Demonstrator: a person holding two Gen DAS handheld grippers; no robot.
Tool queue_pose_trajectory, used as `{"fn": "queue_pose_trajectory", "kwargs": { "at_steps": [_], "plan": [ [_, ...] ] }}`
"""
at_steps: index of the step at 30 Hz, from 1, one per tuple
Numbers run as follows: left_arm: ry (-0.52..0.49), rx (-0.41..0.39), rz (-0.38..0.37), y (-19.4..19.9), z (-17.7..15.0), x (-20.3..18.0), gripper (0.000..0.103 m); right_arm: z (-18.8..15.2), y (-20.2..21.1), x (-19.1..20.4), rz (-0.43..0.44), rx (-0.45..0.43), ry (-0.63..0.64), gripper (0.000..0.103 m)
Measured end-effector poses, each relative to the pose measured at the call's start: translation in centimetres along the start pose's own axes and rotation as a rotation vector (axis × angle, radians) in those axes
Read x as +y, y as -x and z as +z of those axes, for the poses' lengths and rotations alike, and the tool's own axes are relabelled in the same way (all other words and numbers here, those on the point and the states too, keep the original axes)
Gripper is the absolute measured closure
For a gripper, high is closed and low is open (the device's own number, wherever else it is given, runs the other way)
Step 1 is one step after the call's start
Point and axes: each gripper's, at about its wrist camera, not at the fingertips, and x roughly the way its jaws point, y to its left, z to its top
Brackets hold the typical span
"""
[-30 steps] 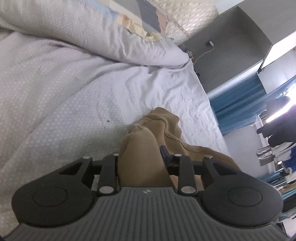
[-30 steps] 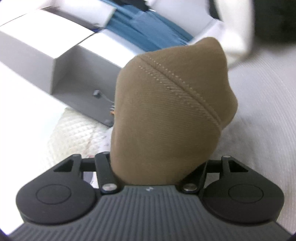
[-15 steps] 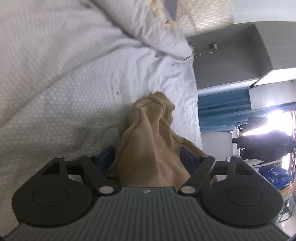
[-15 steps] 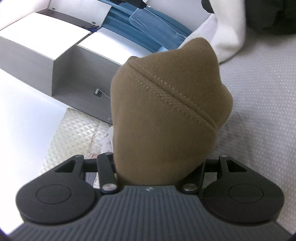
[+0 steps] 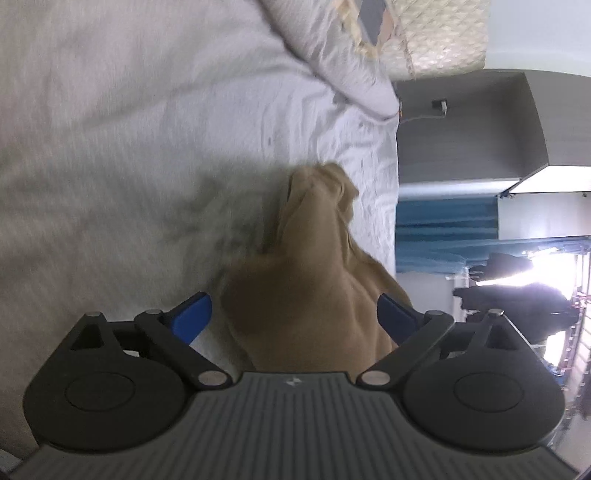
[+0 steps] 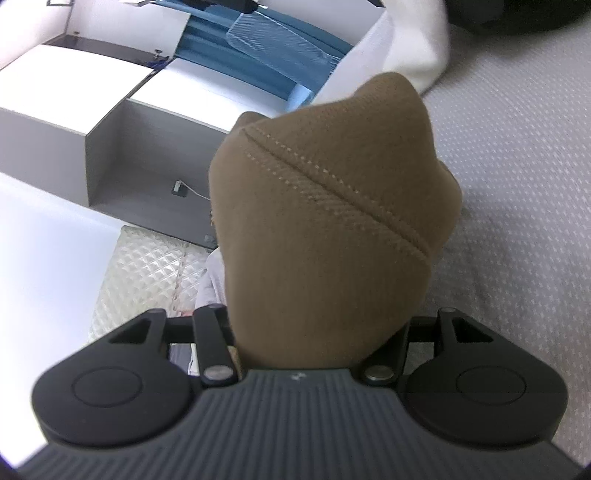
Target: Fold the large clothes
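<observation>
A pale grey dotted bedsheet (image 5: 155, 147) covers the bed and serves as the landmark for everything else. At its far end lies a pillow (image 5: 332, 48) against a quilted cream headboard (image 5: 436, 33), with a grey cabinet (image 5: 469, 125) and blue curtains (image 5: 443, 229) beyond the sheet's edge. The tan garment (image 5: 314, 288) lies bunched on the sheet, near its cabinet-side edge. The left gripper (image 5: 293, 319) hangs just above the sheet with its jaws opening; the blue pads (image 5: 190, 319) stand wide to either side of the garment's near fold, which sits between them without either pad pressing on it. The right gripper (image 6: 317, 332) is raised over the sheet, its jaws half closed and clamped on a thick, seamed bundle of the same garment, which stands up in front of its camera.
</observation>
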Motion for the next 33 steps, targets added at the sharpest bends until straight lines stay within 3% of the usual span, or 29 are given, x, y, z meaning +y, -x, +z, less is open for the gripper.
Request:
{"fn": "queue_pose_trajectory", "kwargs": {
  "at_steps": [5, 8, 13, 18, 21, 26, 33],
  "plan": [
    [0.096, 0.065, -0.079, -3.9, -0.2, 1.2, 0.004, -0.3, -0.2, -0.5, -0.017, 0.0, -0.024, 0.044],
    [0.092, 0.021, -0.065, -5.6, 0.3, 0.5, 0.005, -0.4, -0.3, -0.8, -0.031, -0.002, -0.046, 0.043],
    [0.049, -0.069, 0.032, -7.2, 0.6, -0.7, 0.01, -0.7, -0.5, -0.8, -0.049, -0.006, -0.05, 0.041],
    [-0.127, -0.116, 0.108, -6.7, 0.4, -3.4, 0.04, -1.2, -0.6, 0.5, -0.055, -0.024, 0.016, 0.042],
    [-0.22, -0.132, 0.125, -6.4, 0.2, -4.8, 0.052, -1.3, -0.2, 1.7, -0.03, -0.036, 0.066, 0.046],
    [-0.361, -0.169, 0.123, -5.5, 0.0, -7.0, 0.061, -1.6, 1.2, 4.3, 0.041, -0.058, 0.194, 0.051],
    [-0.519, -0.15, 0.041, -4.0, -1.4, -10.5, 0.064, -0.8, 4.8, 6.9, 0.145, -0.147, 0.266, 0.052]
  ]
}}
